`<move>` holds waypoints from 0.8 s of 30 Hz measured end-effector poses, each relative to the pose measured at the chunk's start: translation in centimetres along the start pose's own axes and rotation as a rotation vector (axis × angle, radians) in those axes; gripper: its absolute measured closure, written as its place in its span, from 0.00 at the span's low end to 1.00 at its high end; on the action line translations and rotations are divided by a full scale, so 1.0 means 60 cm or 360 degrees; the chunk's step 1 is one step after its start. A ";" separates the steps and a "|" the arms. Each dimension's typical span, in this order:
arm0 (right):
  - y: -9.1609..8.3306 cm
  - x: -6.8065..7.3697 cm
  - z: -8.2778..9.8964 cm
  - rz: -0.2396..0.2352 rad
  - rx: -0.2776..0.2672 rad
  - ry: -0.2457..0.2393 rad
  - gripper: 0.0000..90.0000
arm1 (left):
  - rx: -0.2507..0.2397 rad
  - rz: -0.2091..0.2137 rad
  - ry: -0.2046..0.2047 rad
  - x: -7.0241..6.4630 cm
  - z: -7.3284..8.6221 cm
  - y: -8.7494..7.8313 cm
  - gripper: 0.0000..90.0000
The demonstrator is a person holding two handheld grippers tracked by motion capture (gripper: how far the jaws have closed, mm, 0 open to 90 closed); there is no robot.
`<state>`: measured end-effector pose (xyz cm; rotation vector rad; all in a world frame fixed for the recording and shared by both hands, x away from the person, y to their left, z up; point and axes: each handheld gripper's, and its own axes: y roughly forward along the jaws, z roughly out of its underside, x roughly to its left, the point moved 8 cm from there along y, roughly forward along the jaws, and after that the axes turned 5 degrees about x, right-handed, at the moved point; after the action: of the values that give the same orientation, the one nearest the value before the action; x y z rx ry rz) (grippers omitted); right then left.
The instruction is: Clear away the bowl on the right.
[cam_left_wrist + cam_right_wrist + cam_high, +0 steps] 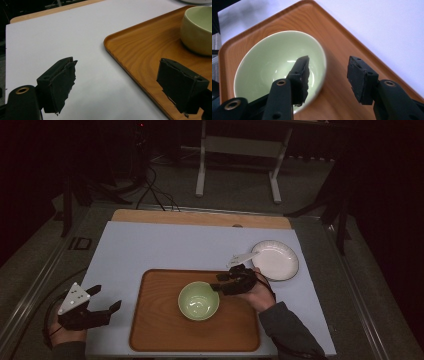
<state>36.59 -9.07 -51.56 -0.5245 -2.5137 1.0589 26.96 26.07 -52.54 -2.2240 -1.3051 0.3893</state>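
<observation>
A pale green bowl (198,301) (272,57) stands upright and empty on a wooden tray (160,320) (294,17). My right gripper (220,281) (328,60) hovers at the bowl's right rim with its jaws apart. One jaw is over the bowl's inside, the other over the tray outside the wall, and neither pad presses on the rim. My left gripper (107,296) (117,75) stands open over the white mat left of the tray (140,50), with nothing between its jaws. The bowl (197,27) sits far beyond it.
A white plate (275,260) with a dark rim lies on the mat (175,245) to the right of the tray, just behind my right hand. A wooden table edge (200,217) runs along the back. Cables and a white stand (237,145) are on the floor beyond.
</observation>
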 end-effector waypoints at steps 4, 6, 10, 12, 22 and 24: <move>-0.019 -0.010 0.005 0.0026 -0.0037 0.0007 0.58 | -0.0001 -0.0003 -0.0003 0.001 0.000 0.000 0.17; -0.028 -0.015 0.008 0.0047 -0.0060 0.0018 0.57 | -0.0002 -0.0004 -0.0002 0.001 0.000 -0.001 0.17; -0.046 -0.023 0.018 0.0075 -0.0132 0.0037 0.56 | -0.0004 -0.0007 -0.0007 0.002 0.000 -0.002 0.17; -0.057 -0.028 0.026 0.0093 -0.0164 0.0030 0.56 | -0.0004 -0.0007 -0.0007 0.001 0.000 -0.002 0.17; -0.116 -0.068 0.082 0.0188 -0.0298 0.0113 0.54 | 0.0000 -0.0008 -0.0009 0.001 0.001 -0.001 0.17; -0.122 -0.074 0.095 0.0208 -0.0309 0.0113 0.53 | -0.0002 -0.0008 -0.0010 0.001 0.001 -0.001 0.17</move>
<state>36.35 -19.32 -50.72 -0.7770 -2.5623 0.8279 26.91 26.17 -52.53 -2.2220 -1.3144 0.3939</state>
